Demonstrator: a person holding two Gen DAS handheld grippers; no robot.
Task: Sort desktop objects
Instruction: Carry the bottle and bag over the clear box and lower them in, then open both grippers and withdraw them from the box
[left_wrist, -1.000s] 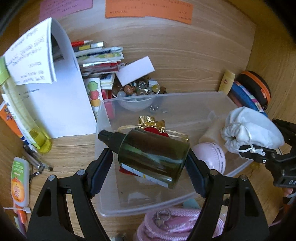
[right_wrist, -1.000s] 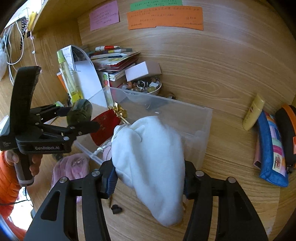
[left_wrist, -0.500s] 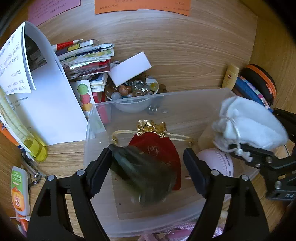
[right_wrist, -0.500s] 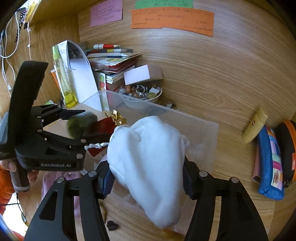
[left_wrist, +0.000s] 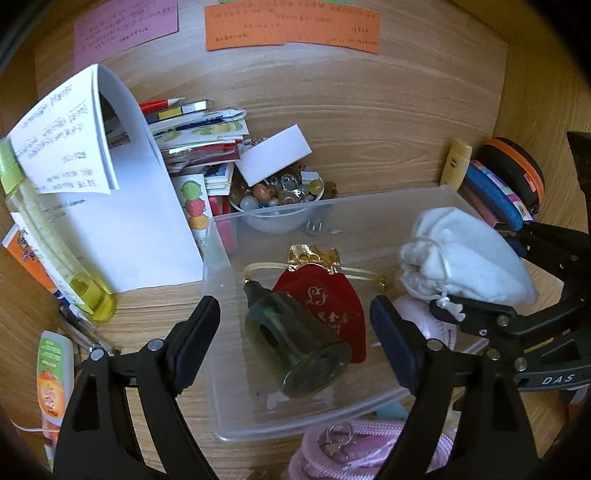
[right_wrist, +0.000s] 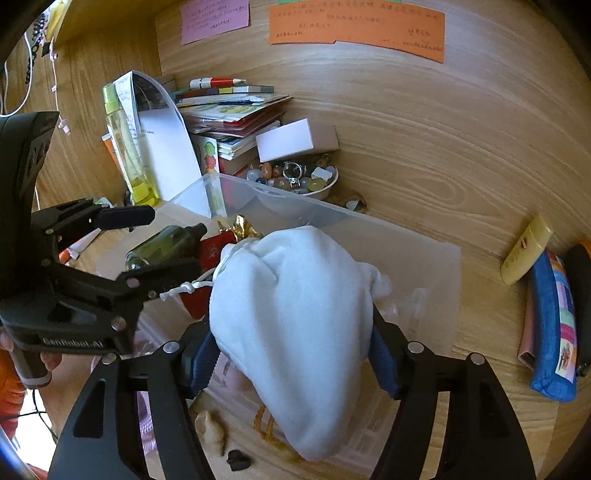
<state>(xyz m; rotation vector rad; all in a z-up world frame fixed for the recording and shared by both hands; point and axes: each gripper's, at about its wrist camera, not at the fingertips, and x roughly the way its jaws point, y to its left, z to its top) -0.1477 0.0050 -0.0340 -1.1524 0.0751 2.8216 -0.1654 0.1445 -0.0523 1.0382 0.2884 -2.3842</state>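
A clear plastic bin (left_wrist: 373, 203) sits on the wooden desk. A dark green bottle (left_wrist: 295, 343) lies on its side inside it, partly on a red drawstring pouch (left_wrist: 332, 306). My left gripper (left_wrist: 295, 332) is open above the bin, fingers either side of the bottle and apart from it. My right gripper (right_wrist: 291, 347) is shut on a white drawstring pouch (right_wrist: 295, 314), held over the bin's right end; the pouch also shows in the left wrist view (left_wrist: 465, 258). The bottle also shows in the right wrist view (right_wrist: 166, 243).
A bowl of beads (left_wrist: 280, 192), a stack of books (left_wrist: 199, 140) and a folded paper (left_wrist: 110, 203) stand behind the bin. A yellow-green bottle (left_wrist: 55, 251) is left. A yellow tube (right_wrist: 526, 249) and blue pencil case (right_wrist: 554, 328) lie right. Pink cord (left_wrist: 354, 450) lies in front.
My left gripper opened and dropped the green bottle into the bin, where it now lies. My right gripper carried the white pouch further over the bin.
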